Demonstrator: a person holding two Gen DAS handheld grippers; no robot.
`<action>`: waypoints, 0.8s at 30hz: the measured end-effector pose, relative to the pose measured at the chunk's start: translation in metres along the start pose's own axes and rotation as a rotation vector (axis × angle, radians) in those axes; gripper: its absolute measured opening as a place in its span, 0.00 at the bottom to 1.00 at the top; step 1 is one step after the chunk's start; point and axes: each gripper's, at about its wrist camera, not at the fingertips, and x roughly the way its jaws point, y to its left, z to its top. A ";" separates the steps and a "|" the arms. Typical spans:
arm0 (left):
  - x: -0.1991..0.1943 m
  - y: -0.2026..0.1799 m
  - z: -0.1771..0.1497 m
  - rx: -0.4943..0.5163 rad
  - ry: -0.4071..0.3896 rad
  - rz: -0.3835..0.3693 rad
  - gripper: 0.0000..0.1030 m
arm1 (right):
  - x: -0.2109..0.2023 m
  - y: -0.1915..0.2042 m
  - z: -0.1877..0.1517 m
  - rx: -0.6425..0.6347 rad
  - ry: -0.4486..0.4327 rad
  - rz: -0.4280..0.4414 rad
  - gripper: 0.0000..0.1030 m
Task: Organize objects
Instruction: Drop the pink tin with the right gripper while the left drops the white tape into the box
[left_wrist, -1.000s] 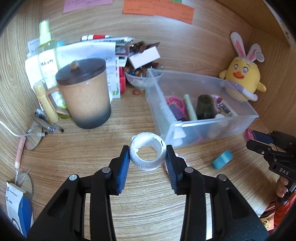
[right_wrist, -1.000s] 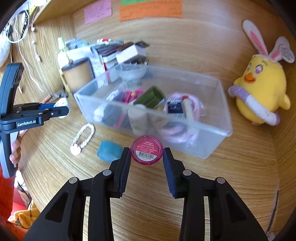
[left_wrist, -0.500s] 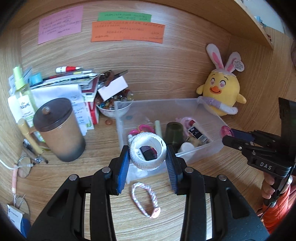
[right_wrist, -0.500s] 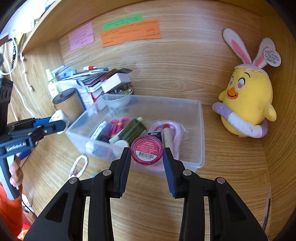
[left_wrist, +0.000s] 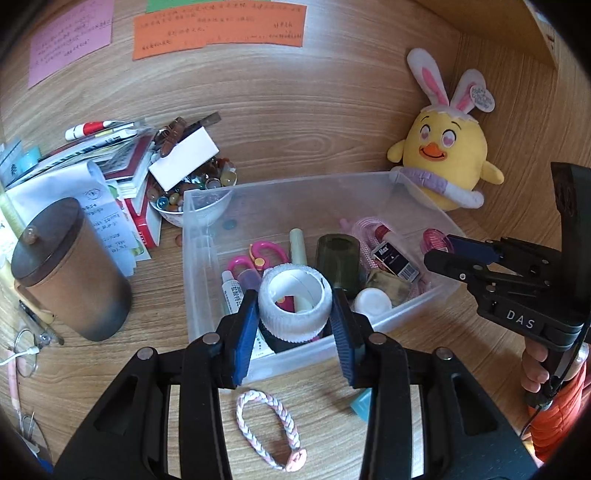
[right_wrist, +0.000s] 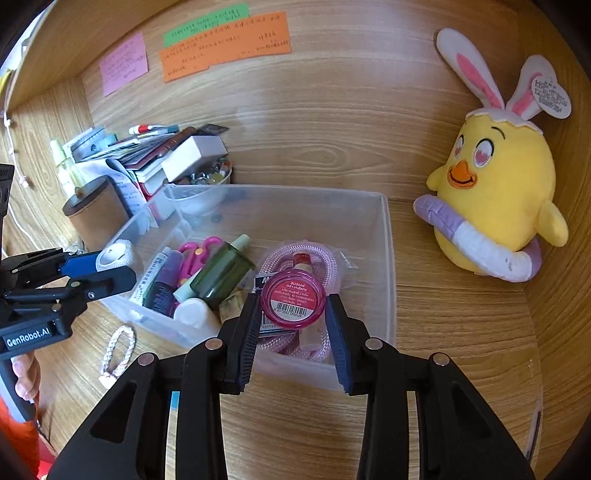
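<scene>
Objects in hand: white tape roll (left_wrist: 293, 302) and pink round jar (right_wrist: 293, 299), each being carried over the clear plastic bin (left_wrist: 207, 236).
Left gripper (left_wrist: 294, 328): squeezing the white tape roll between its blue pads, hanging over the bin's near left part.
Right gripper (right_wrist: 293, 325): clamping the pink round jar, barcode label facing the camera, above the bin's right part.
Desk in front: braided bracelet (left_wrist: 267, 428) is lying just outside the bin's near wall.
Bin contents: pink scissors (left_wrist: 255, 256), dark green bottle (left_wrist: 338, 260), pink cord (right_wrist: 310, 254).
Farther back: brown lidded mug (left_wrist: 70, 269) is standing left; yellow chick plush (right_wrist: 495, 199) is sitting right.
</scene>
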 end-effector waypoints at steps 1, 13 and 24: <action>0.002 0.000 0.000 0.002 0.002 0.002 0.37 | 0.002 0.000 0.000 0.002 0.005 0.002 0.31; -0.003 0.000 0.001 -0.006 -0.014 0.004 0.59 | 0.004 0.006 0.000 -0.021 0.010 -0.007 0.38; -0.039 0.004 -0.013 0.002 -0.071 0.052 0.87 | -0.027 0.024 -0.004 -0.078 -0.052 0.019 0.56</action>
